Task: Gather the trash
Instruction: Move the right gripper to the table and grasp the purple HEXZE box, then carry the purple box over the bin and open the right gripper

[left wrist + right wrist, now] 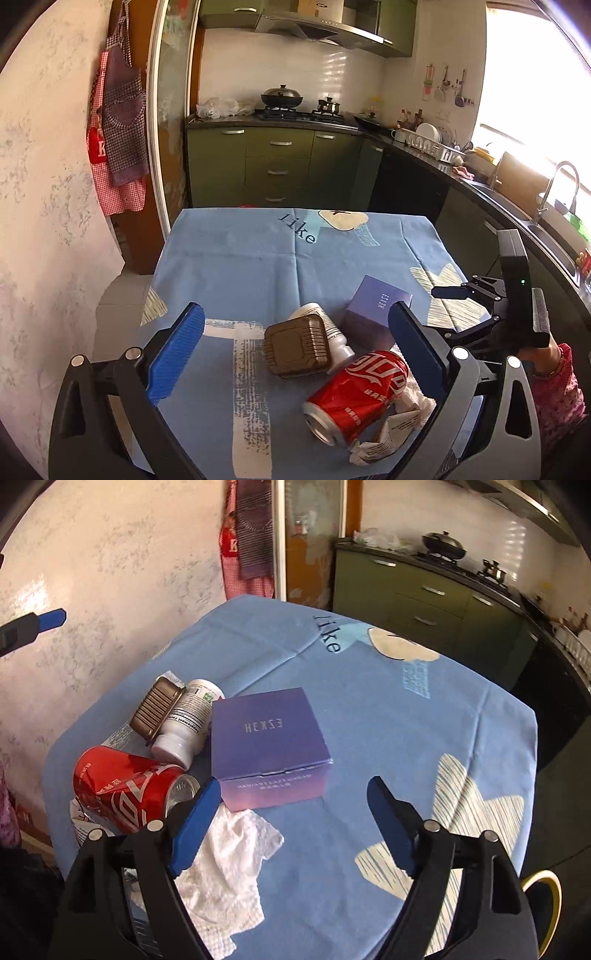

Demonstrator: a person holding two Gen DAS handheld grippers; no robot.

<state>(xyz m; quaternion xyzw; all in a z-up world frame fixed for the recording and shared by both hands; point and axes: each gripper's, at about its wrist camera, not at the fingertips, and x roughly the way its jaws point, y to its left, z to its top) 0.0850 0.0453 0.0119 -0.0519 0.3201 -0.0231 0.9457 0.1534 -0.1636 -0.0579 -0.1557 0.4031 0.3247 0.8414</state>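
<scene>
Trash lies in a cluster on the blue tablecloth [251, 266]. A dented red cola can [356, 395] lies on its side, also in the right wrist view [125, 794]. A brown plastic tray [297, 349] leans on a white pill bottle [328, 332]. A purple box [373, 314] stands behind them; it is in the right wrist view [267, 746] too. Crumpled white tissue [225, 864] lies in front of the box. My left gripper [295, 354] is open above the tray and can. My right gripper [291, 819] is open, just in front of the box, empty.
The table [480, 716] stands in a kitchen. Green cabinets [277, 166] and a stove are behind it, a sink counter [535, 221] runs along the right, and a marbled wall [48, 184] with hanging aprons is to the left. A yellow-rimmed dark object [543, 897] sits below the table's right edge.
</scene>
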